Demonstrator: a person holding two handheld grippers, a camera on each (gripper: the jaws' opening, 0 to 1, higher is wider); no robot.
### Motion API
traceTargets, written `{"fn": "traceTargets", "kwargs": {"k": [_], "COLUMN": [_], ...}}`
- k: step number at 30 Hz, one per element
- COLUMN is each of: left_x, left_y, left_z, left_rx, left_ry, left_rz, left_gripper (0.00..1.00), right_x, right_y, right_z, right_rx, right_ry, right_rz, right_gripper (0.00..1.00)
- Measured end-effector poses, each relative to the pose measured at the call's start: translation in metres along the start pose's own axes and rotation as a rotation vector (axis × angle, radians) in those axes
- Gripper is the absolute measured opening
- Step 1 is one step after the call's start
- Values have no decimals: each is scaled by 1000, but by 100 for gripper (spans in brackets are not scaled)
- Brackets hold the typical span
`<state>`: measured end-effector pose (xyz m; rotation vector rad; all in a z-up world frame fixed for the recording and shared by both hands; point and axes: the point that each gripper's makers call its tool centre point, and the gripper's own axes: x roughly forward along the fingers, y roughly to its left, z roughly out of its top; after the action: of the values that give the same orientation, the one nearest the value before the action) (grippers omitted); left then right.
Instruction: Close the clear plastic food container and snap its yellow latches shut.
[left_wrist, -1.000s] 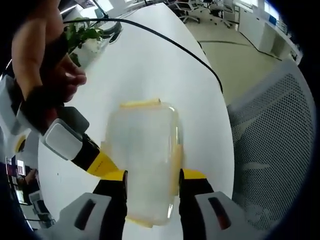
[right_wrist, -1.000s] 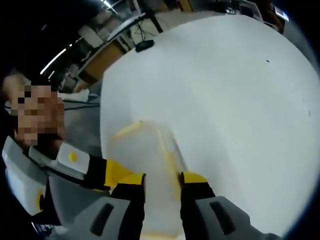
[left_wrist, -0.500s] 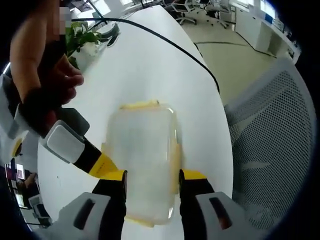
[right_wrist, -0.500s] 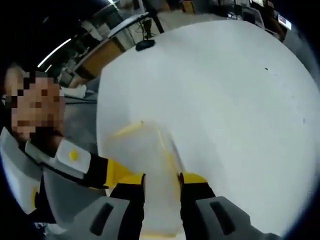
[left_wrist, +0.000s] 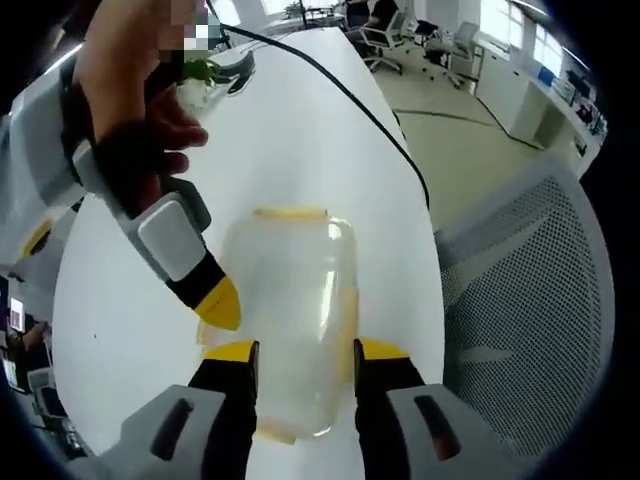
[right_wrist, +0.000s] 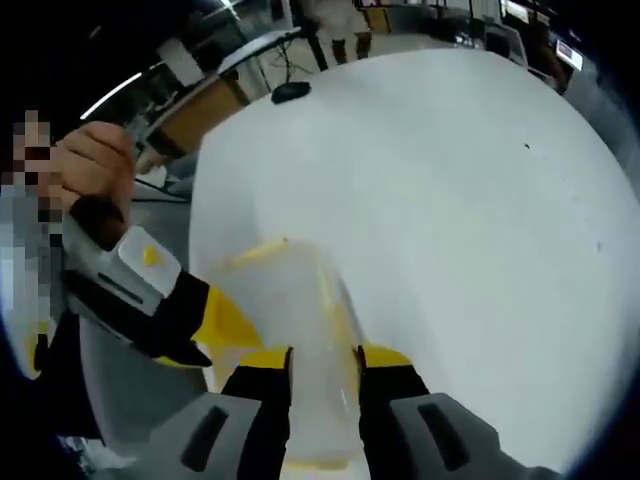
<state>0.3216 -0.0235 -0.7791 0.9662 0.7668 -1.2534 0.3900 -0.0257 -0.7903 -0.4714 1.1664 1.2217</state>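
Now, in the left gripper view, a person's hand (left_wrist: 135, 120) is holding the right gripper (left_wrist: 215, 300) at the left, its yellow tip touching the left edge of the clear plastic food container (left_wrist: 290, 310). The container is lying lid-down-closed on the white table (left_wrist: 300, 130), with a yellow latch (left_wrist: 290, 213) at its far end and another (left_wrist: 347, 318) along its right side. The left gripper (left_wrist: 300, 365) is grasping the container, a jaw against each side. A black cable (left_wrist: 350, 100) is running across the table; a mesh chair (left_wrist: 530, 300) is standing at the right.

In the right gripper view, the left gripper (right_wrist: 215, 325) is coming in from the left, and the right gripper (right_wrist: 322, 368) is sitting with its jaws astride the container (right_wrist: 300, 320); I cannot tell whether they are gripping it.
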Motion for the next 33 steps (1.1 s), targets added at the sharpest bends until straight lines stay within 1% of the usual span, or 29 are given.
{"fn": "traceTargets", "kwargs": {"k": [2, 6, 8, 11, 14, 19, 24, 28, 30, 33], "left_x": [-3, -6, -7, -8, -8, -9, -10, -10, -9, -7], "left_y": [2, 7, 10, 11, 11, 16, 25, 27, 27, 29], "left_z": [1, 1, -1, -2, -4, -8, -14, -17, -20, -23], "left_rx": [-25, -54, -47, -52, -40, -51, -36, -8, 14, 22], "left_ry": [-14, -18, -16, -16, -6, -2, 1, 9, 18, 30], "left_rz": [-2, -10, -4, -12, -20, -30, -31, -30, -33, -39], "left_gripper": [38, 38, 39, 39, 41, 42, 45, 48, 49, 50], "right_x": [0, -1, -2, -2, -4, -7, -8, -8, -8, -10], "right_y": [0, 1, 2, 3, 3, 3, 4, 7, 8, 10], "right_z": [-1, -2, -3, -4, -6, -9, -10, -13, -15, -17], "right_rx": [-1, -4, -5, -2, 0, 1, 5, 3, -4, -7], "right_ry": [5, 17, 19, 21, 21, 16, 10, 10, 11, 7], "right_rz": [-1, -5, -6, -8, -14, -26, -38, -48, -53, -56], "right_gripper": [24, 23, 24, 24, 25, 26, 28, 32, 33, 36]}}
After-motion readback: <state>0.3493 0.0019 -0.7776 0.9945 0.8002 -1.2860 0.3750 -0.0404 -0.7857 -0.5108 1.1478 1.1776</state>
